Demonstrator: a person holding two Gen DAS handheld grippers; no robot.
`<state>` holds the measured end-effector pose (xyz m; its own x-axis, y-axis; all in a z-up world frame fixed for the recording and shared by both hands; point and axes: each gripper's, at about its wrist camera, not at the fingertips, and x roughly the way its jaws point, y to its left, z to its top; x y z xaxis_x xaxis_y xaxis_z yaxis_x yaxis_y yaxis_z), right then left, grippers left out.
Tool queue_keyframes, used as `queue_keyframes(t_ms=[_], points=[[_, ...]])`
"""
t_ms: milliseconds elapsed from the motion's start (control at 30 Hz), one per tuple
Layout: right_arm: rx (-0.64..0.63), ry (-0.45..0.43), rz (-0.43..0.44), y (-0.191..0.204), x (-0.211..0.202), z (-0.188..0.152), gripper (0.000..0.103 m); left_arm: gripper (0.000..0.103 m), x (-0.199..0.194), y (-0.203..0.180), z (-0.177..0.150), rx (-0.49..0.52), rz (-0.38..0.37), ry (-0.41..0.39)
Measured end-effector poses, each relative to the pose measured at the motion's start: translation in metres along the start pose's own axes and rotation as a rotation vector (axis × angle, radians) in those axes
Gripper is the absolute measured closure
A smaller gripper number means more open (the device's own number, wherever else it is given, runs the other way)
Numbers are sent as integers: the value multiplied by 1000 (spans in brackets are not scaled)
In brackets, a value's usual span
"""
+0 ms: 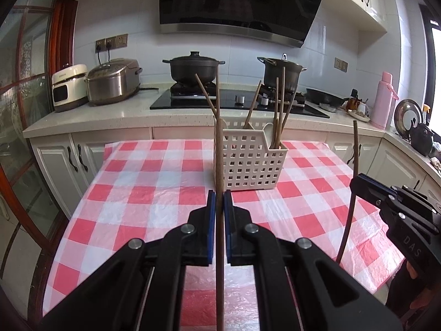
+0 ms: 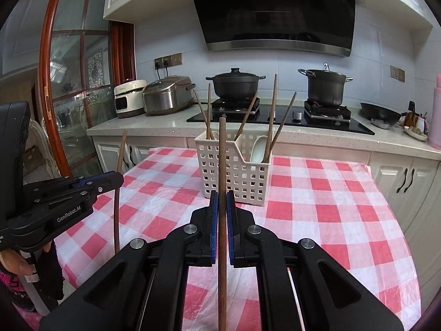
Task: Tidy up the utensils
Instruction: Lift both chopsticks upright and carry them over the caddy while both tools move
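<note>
Each claw was clamped shut on 1 chopstick held upright, long axis near vertical. The left claw point(image 1: 219, 204) gripped its chopstick point(image 1: 219, 149) directly in front of the basket point(image 1: 248, 162), the stick's upper part overlapping the basket's left front corner. The right claw point(image 2: 222, 207) held its chopstick point(image 2: 222, 160) before the basket, too. The basket stood ahead on the checked bench point(image 1: 154, 182), already holding several chopsticks and a white spoon point(image 2: 259, 149). Neither claw looked clearly nearer; each stick would need lifting over the rim, tip down.
</note>
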<state>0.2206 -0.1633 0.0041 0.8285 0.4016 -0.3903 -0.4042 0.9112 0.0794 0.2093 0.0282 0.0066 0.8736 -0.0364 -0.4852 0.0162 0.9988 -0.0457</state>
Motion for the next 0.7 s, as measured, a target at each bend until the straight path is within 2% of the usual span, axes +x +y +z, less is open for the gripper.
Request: queue_keyframes(t_ms=[400, 700], points=[[-10, -56, 6, 4, -18, 9, 97, 97, -30, -9, 5, 22, -19, -58], [-14, -62, 8, 5, -19, 10, 97, 97, -30, -12, 8, 31, -21, -68]])
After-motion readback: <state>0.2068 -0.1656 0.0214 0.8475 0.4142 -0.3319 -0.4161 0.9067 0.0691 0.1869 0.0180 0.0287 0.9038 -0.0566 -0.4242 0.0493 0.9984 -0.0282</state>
